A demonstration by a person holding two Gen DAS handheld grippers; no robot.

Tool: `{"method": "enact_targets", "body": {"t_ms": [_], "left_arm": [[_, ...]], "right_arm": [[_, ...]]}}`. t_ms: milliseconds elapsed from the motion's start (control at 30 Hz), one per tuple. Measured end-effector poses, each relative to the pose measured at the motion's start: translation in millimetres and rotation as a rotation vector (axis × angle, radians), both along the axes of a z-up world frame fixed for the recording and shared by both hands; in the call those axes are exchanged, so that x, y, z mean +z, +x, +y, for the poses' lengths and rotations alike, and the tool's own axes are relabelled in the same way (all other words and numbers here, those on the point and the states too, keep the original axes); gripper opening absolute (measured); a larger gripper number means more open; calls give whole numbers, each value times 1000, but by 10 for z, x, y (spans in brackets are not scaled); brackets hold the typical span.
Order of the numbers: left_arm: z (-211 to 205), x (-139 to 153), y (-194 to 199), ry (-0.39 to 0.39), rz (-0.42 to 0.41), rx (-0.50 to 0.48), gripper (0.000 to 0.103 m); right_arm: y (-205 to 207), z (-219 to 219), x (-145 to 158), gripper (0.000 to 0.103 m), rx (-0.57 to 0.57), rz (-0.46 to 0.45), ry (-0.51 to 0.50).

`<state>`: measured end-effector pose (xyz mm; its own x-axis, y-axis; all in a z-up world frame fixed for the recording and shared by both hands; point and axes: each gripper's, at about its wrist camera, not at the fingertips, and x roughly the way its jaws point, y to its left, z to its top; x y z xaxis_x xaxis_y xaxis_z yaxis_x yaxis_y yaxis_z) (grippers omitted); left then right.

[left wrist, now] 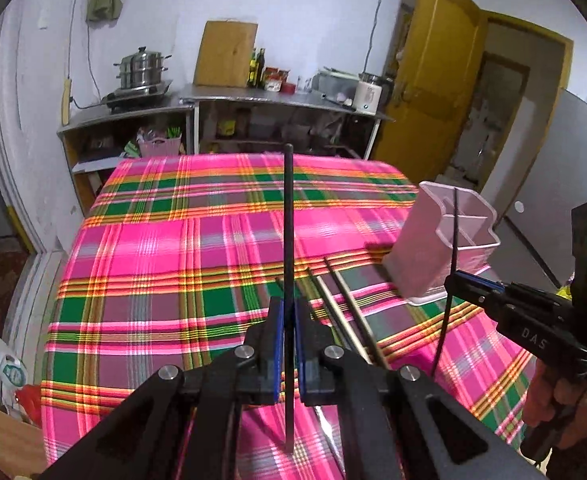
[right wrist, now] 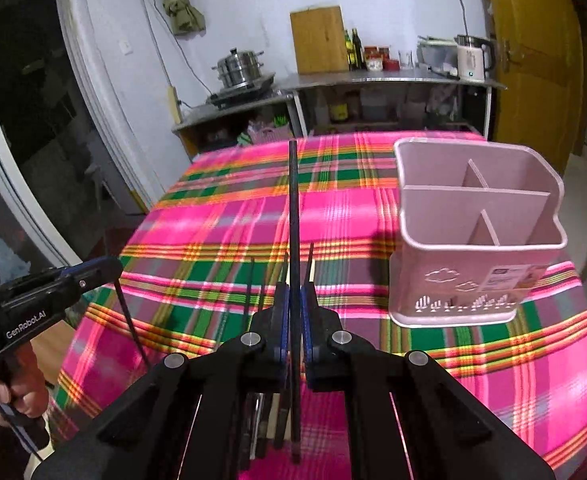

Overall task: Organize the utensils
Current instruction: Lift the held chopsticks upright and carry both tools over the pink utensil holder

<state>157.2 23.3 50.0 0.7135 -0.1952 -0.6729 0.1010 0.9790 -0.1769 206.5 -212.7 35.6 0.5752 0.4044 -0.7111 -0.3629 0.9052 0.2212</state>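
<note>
A table [right wrist: 473, 392] covered with a bright plaid cloth [left wrist: 181, 264] of pink, green and orange. On the cloth stands a pink holder [right wrist: 469, 240], upright, near the table's right side, its inside split by dividers into compartments. Loose chopsticks [left wrist: 345, 300] lie flat on the cloth near the front edge, just left of the holder, roughly side by side and pointing away toward the far end

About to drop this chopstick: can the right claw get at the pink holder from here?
Probably yes. The right claw, shut on a dark chopstick, has bare tablecloth between it and the pink holder, whose open compartments look empty.
</note>
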Motion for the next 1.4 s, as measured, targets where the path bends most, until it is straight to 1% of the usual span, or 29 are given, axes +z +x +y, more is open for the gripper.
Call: {"method": "enact_targets", "body": {"t_ms": [167, 300, 433, 600, 800, 933, 1067, 1233, 1300, 1400], "left_arm": [[-68, 223, -67, -13, -29, -21, 5], [-157, 367, -29, -30, -42, -41, 5], [-268, 445, 30, -52, -44, -68, 5], [-501, 513, 163, -82, -34, -119, 5], [-847, 608, 361, -112, -33, -187, 5], [-1039, 768, 522, -147, -53, -221, 5], [-1179, 956, 691, -171, -91, -236, 5], [-1295, 1114, 928, -191, -118, -236, 5], [-1348, 1122, 1041, -192, -124, -234, 5], [-1408, 1055, 1183, -186, -117, -224, 5]], "right_arm": [[-127, -94, 205, 6, -15, -38, 27], [-157, -161, 309, 6, -29, -57, 39], [-157, -265, 402, 6, -48, -70, 48], [-141, -406, 479, 6, -73, -78, 56], [-85, -628, 634, 6, -112, -99, 71], [3, -775, 838, 6, -140, -135, 80], [79, -910, 1071, 6, -164, -188, 85], [231, -1033, 1282, 6, -193, -237, 90], [306, -1068, 1313, 6, -201, -249, 87], [434, -1096, 1257, 6, -209, -239, 84]]}}
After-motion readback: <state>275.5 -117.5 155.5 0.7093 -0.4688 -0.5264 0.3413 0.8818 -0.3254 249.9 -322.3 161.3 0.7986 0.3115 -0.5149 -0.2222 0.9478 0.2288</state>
